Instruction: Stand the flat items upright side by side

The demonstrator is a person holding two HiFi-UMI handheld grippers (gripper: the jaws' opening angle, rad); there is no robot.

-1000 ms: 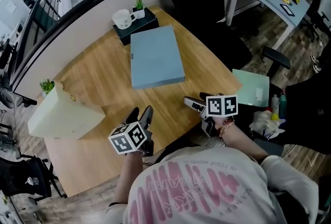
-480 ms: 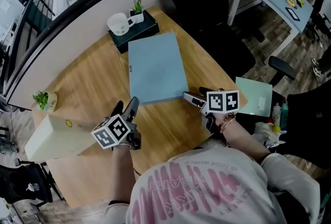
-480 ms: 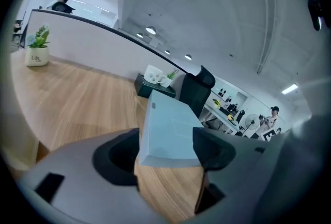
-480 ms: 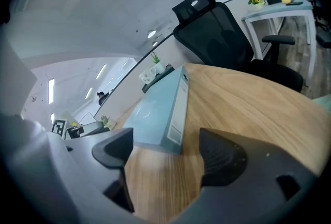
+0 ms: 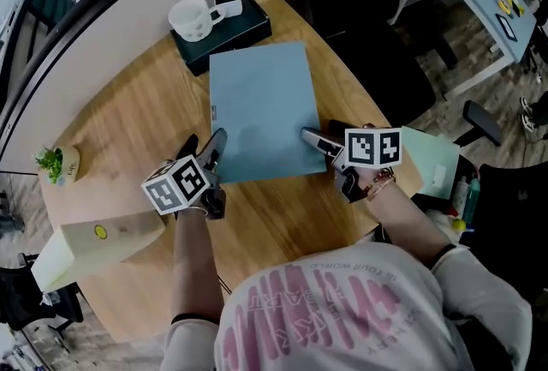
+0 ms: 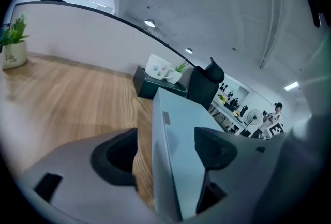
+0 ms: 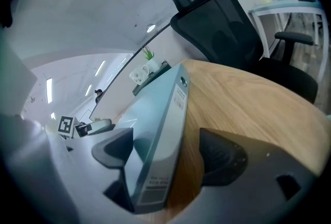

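Observation:
A flat blue box [image 5: 261,112] lies on the round wooden table [image 5: 128,121]. My left gripper [image 5: 204,148] is at its near left corner, and in the left gripper view that corner [image 6: 173,155] stands between the jaws. They have just been opening and do not press on it. My right gripper [image 5: 312,138] is at the near right corner. In the right gripper view the box's edge [image 7: 160,130] sits between wide jaws, with bare wood showing beside the right pad [image 7: 222,158]. A pale cream box [image 5: 90,242] lies flat at the table's near left edge.
A dark box [image 5: 221,26] carrying a white mug [image 5: 190,18] and a small plant stands behind the blue box. A potted plant [image 5: 53,164] sits at the table's left. A black office chair [image 5: 360,9] stands beyond the table, and a pale green sheet [image 5: 435,162] lies to the right.
Both grippers have moved forward from the table's near edge to the blue box's near corners. The left jaws have spread wider. The box has not moved.

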